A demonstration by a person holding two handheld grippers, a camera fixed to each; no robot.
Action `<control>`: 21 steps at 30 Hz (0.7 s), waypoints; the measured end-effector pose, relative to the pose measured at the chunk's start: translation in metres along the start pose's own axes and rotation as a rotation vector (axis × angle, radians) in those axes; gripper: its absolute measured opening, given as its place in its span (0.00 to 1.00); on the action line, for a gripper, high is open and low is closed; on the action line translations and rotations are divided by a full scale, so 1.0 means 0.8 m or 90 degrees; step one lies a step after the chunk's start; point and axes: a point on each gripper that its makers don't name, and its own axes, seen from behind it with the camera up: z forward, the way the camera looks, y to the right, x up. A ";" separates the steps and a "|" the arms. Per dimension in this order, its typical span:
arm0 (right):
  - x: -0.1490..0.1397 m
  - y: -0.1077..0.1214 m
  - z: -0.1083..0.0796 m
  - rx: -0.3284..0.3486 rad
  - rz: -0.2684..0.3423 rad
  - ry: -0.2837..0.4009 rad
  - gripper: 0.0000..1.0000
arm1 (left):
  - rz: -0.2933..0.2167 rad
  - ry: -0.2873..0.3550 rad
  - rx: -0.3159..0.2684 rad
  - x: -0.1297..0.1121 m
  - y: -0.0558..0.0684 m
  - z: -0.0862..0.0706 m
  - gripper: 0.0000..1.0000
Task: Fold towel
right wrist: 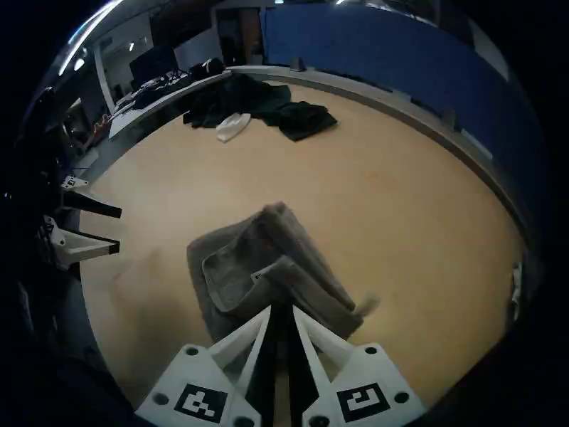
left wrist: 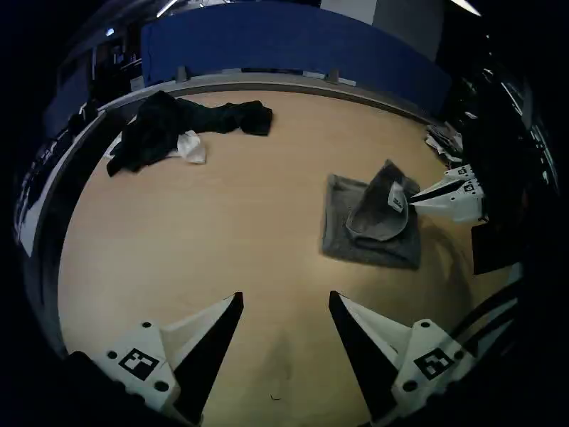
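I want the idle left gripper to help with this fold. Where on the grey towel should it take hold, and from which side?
Probably the flat corner of the grey towel nearest the open left gripper, approached low across the table from that side. The right gripper already pinches the raised flap, and this corner lies free with nothing in the way.

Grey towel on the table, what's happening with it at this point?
A person is folding it with two handheld tools. The right tool is shut on a raised flap of the grey towel, holding it up above the part that lies flat on the wooden table. The left tool is open over bare tabletop, apart from the towel. A pile of dark clothes lies at the far edge.
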 end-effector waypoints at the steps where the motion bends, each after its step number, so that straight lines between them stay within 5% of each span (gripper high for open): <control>1: 0.002 0.001 0.002 0.000 -0.002 0.000 0.07 | 0.000 0.000 0.001 0.000 -0.001 0.000 0.89; 21: 0.040 0.028 0.052 -0.006 -0.022 -0.025 0.07 | -0.004 0.004 0.006 0.005 -0.007 -0.006 0.89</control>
